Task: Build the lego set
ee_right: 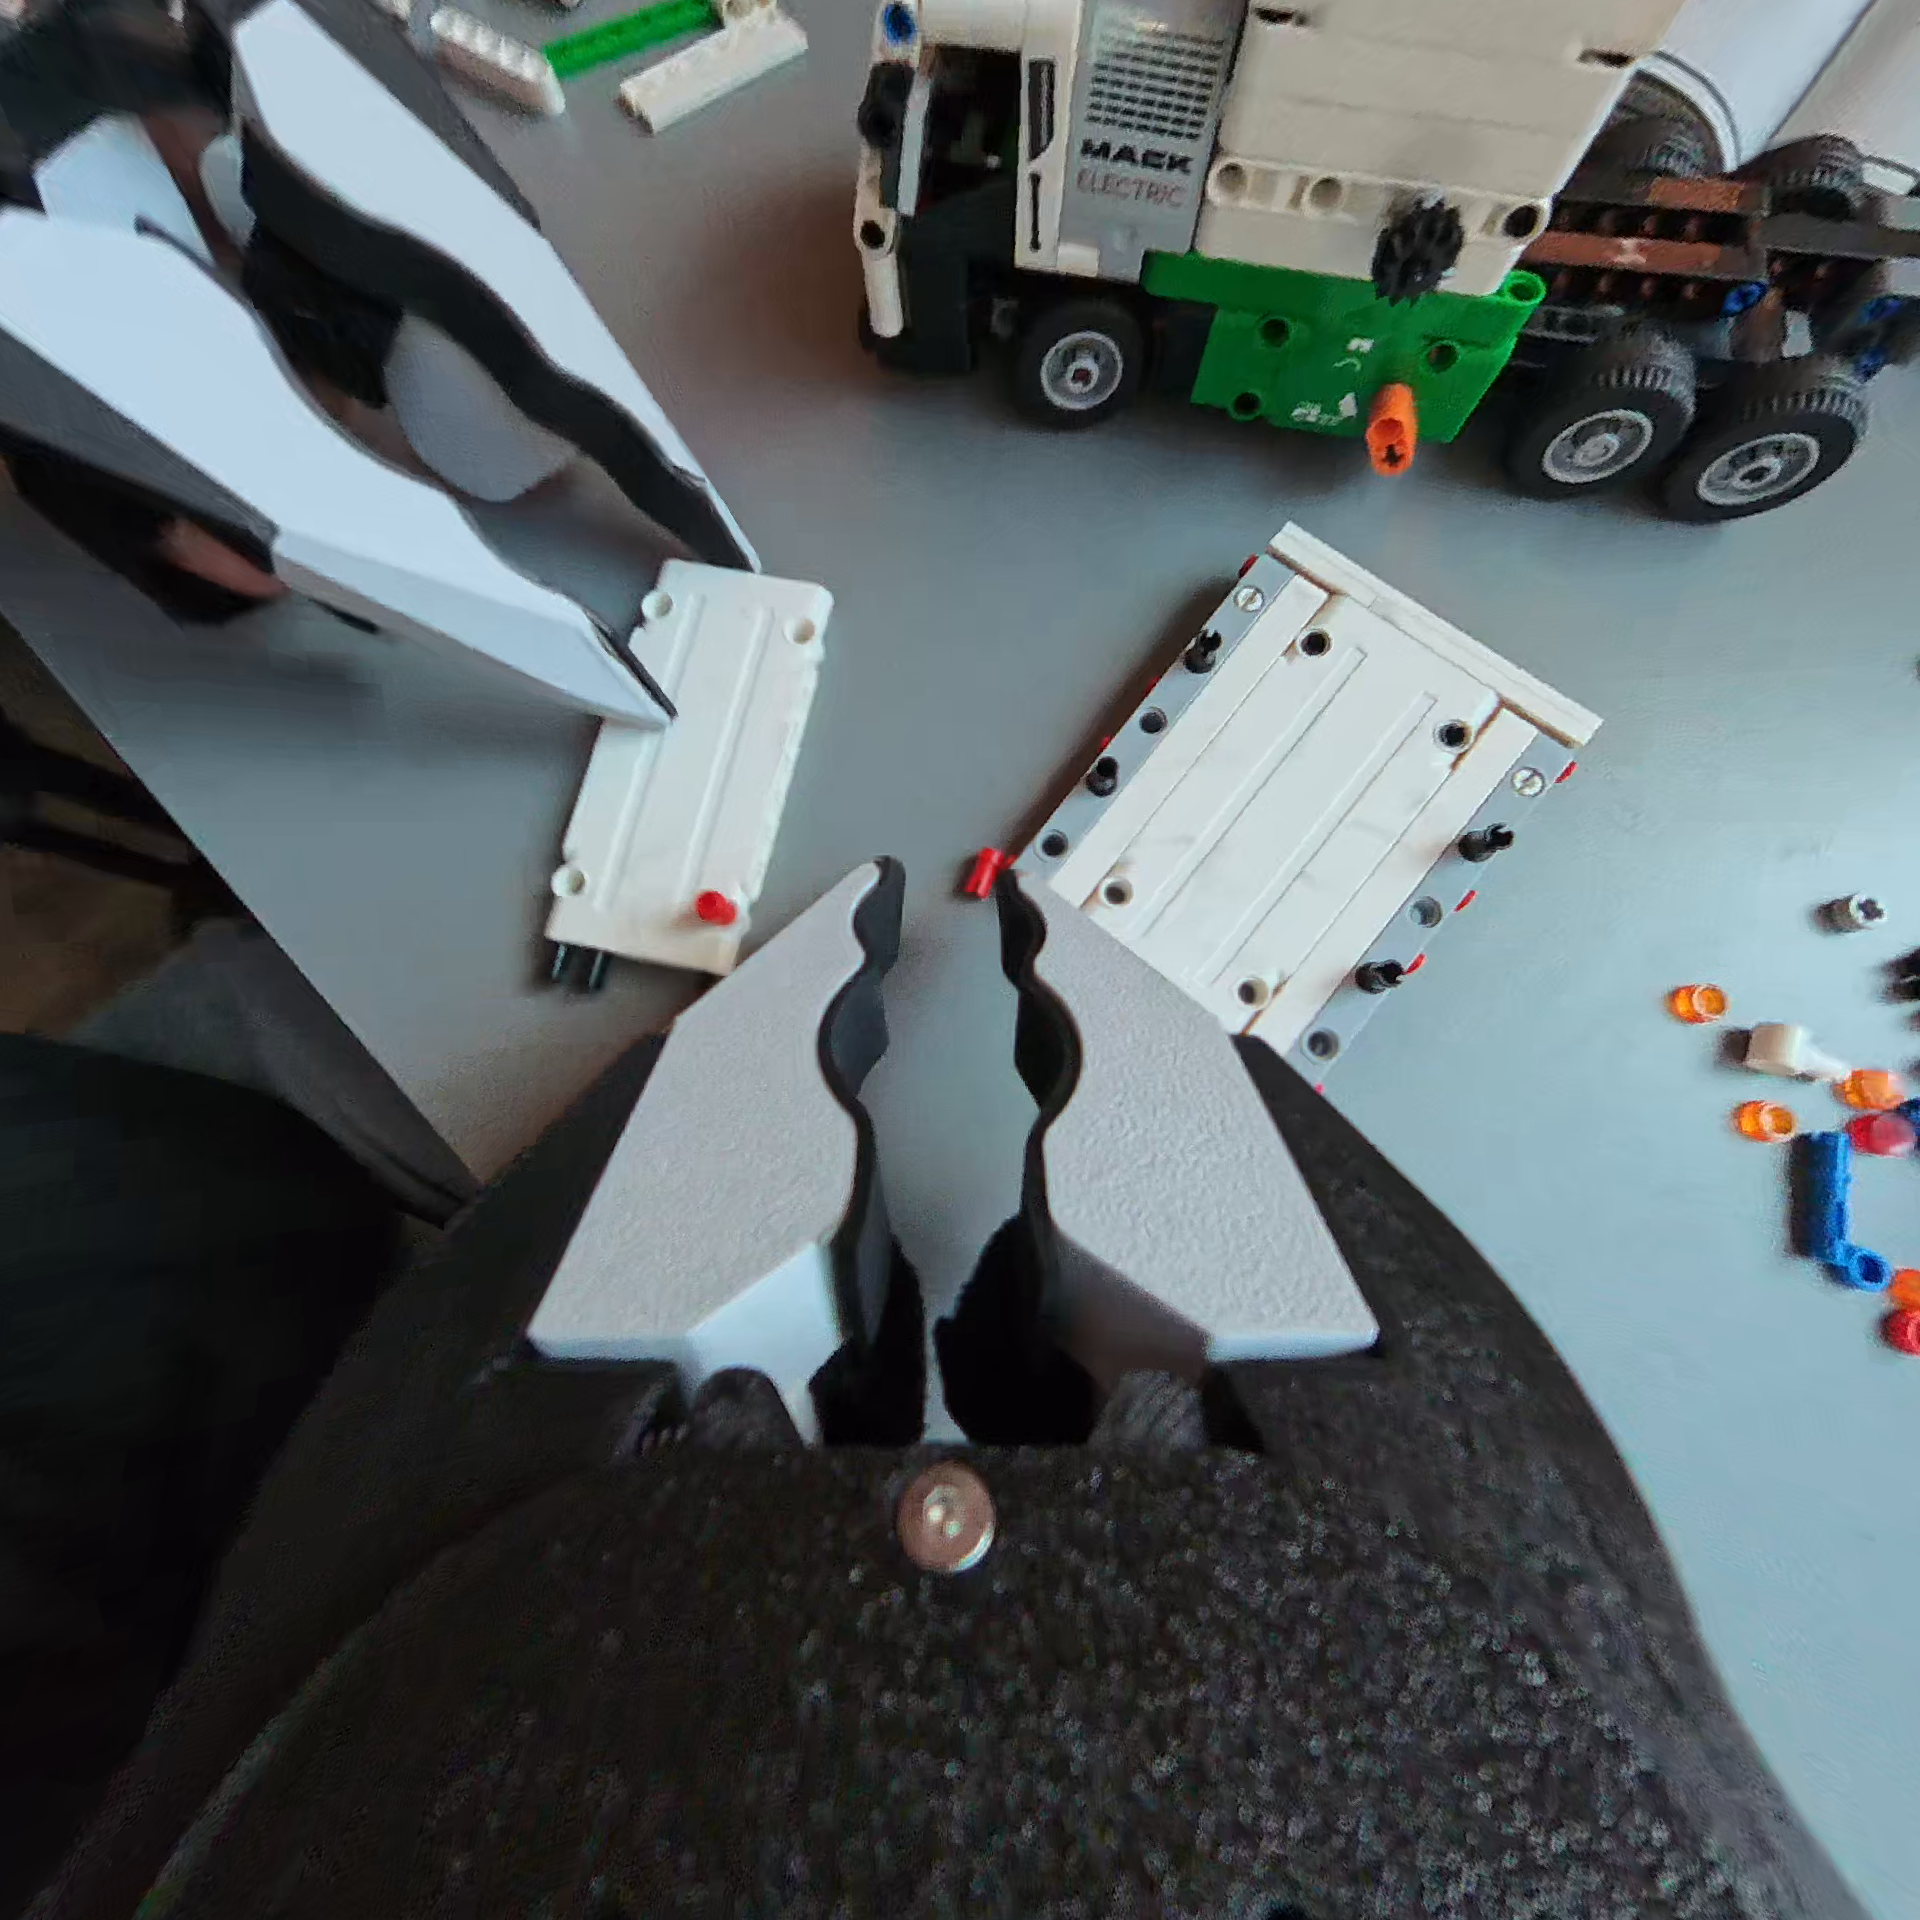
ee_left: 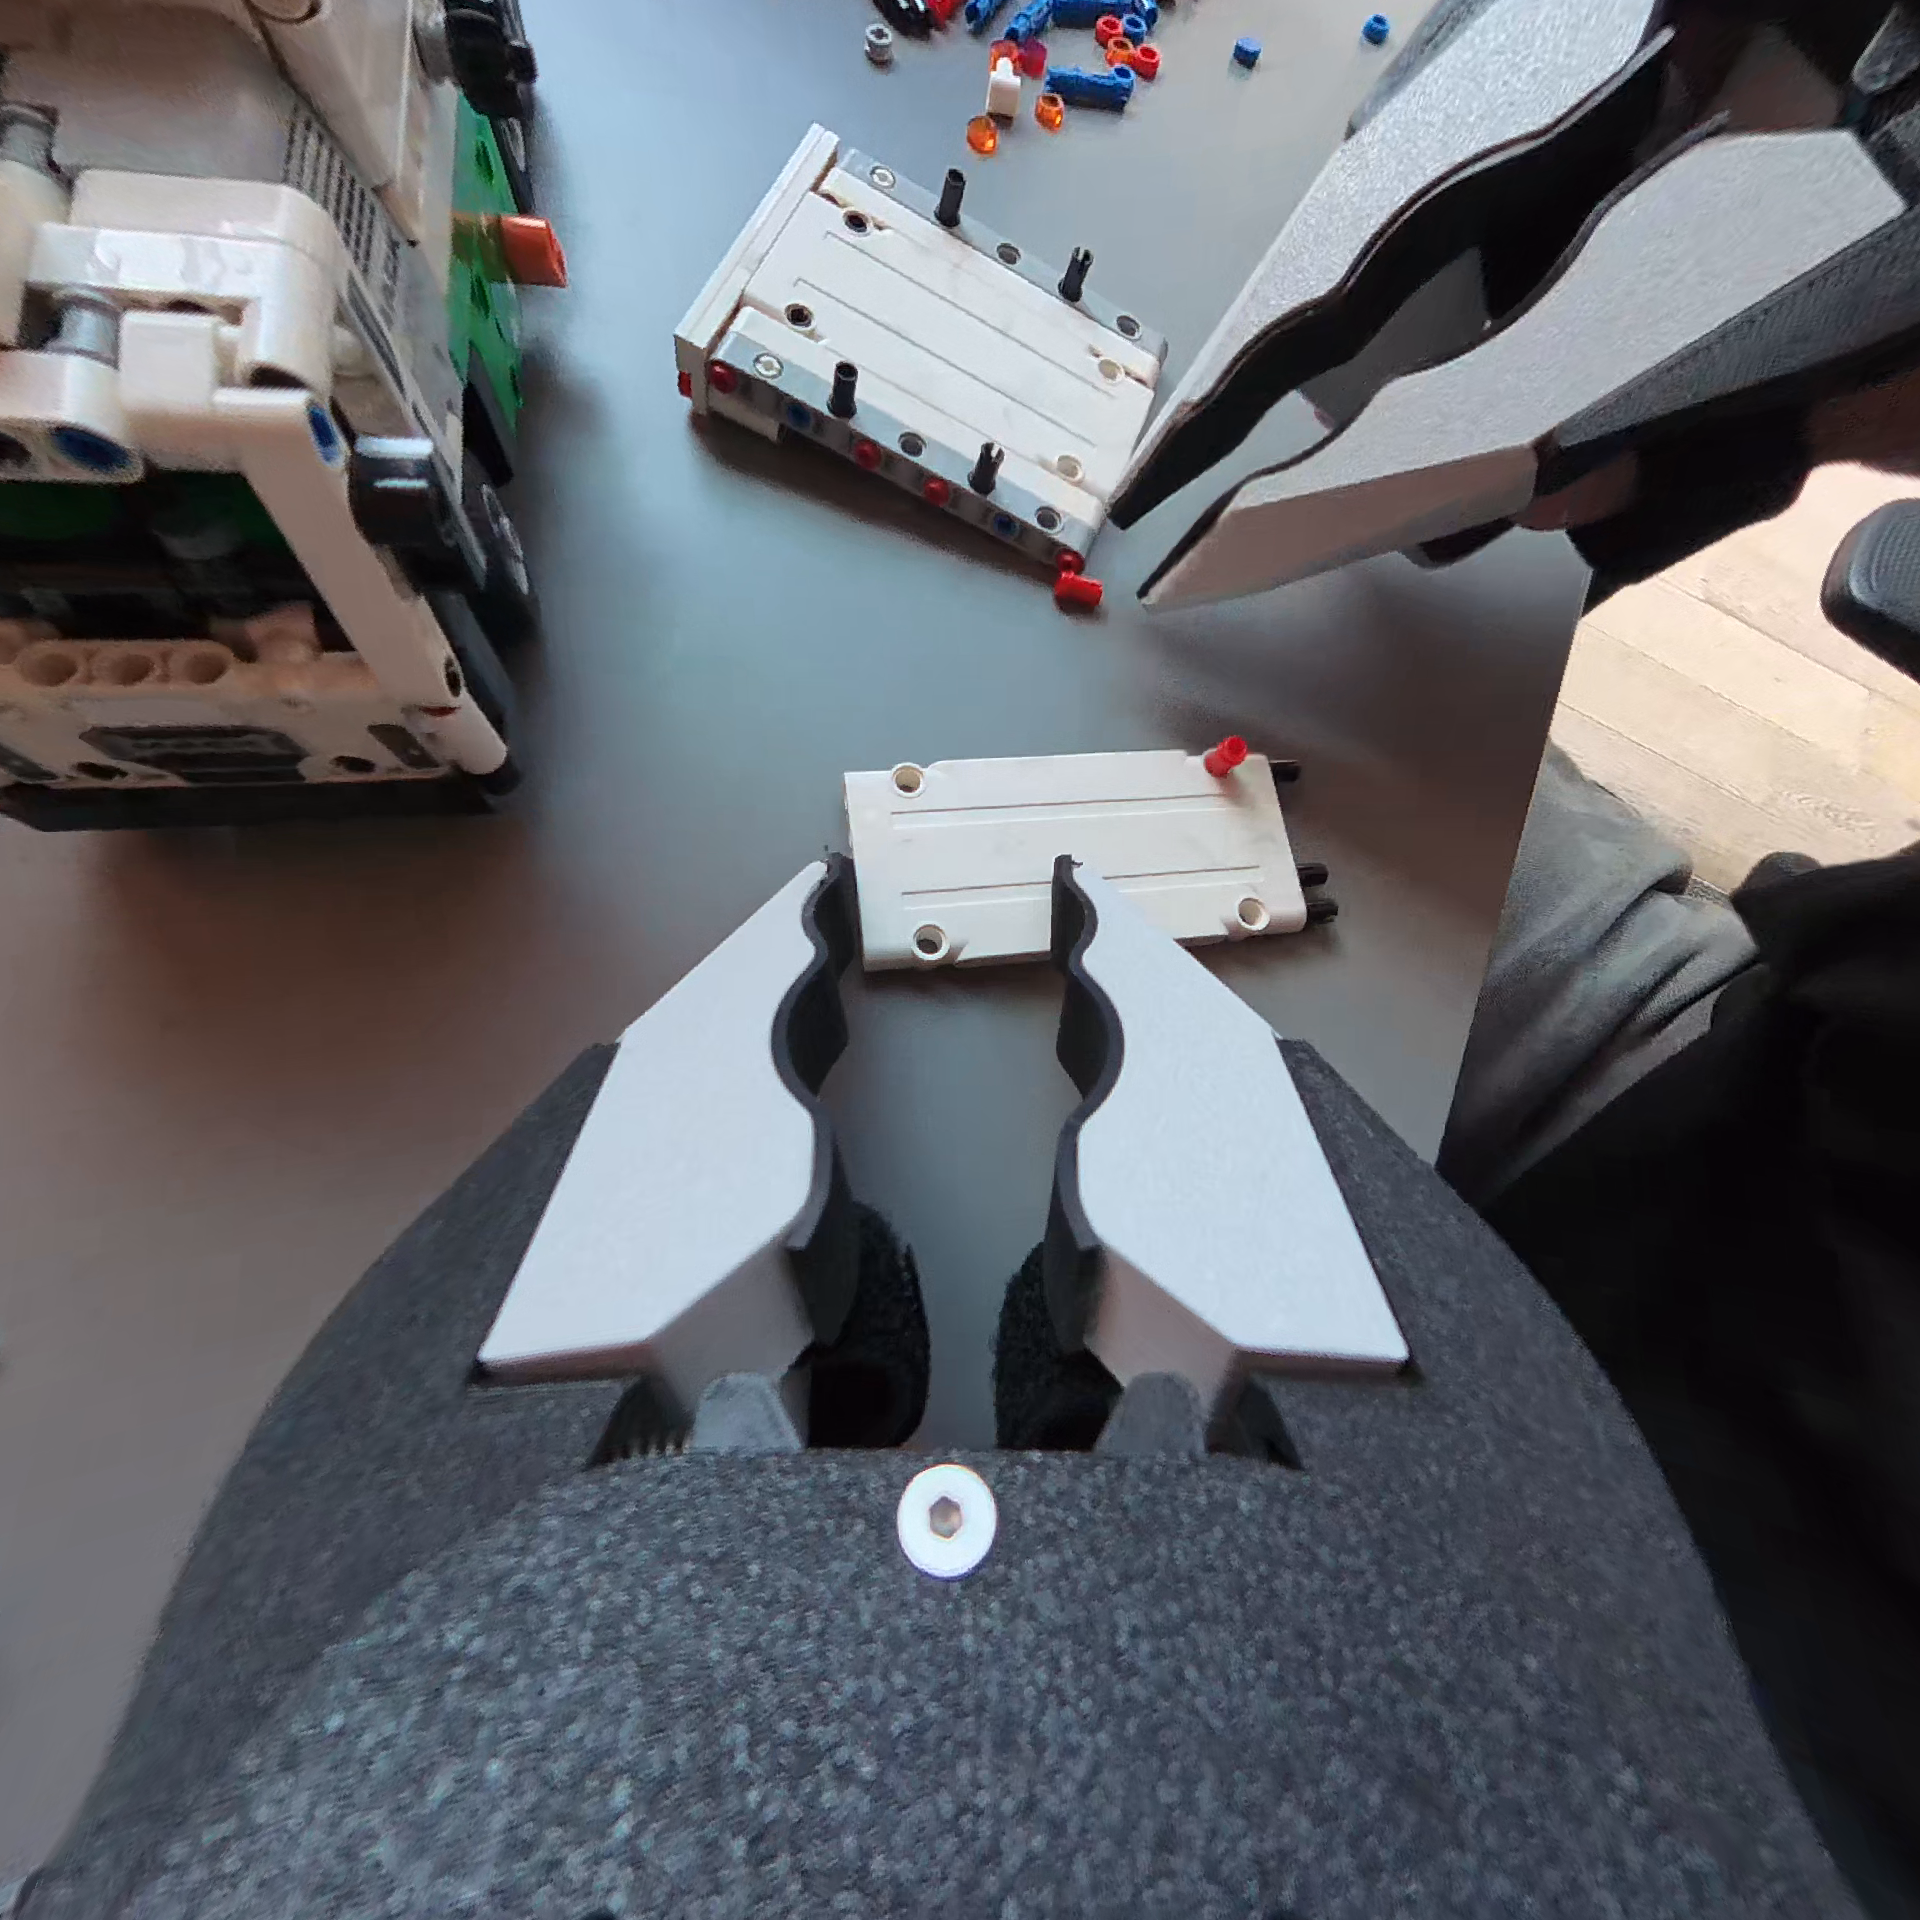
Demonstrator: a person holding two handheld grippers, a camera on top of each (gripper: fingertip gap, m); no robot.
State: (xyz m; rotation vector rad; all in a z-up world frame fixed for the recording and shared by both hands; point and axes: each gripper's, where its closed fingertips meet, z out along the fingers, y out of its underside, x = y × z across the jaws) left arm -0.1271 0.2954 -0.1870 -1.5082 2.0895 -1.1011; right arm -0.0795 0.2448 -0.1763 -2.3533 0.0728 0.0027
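We're seeing the left gripper (ee_left: 951, 868) standing open over the end of a small white panel (ee_left: 1070, 852) lying flat on the grey table (ee_left: 644, 665); fingertips w/ a gap, not pressing on it. A red pin (ee_left: 1226, 755) is sticking up at its far corner, black pins at the end. The right gripper (ee_right: 948, 878) is hanging released w/ nothing between its fingers, tips just beside a loose red pin (ee_right: 985, 871) at the corner of a bigger white panel assy (ee_right: 1309, 790). A toy truck (ee_right: 1351, 239) is sitting beyond; loose bits (ee_right: 1829, 1143) are lying to the right.
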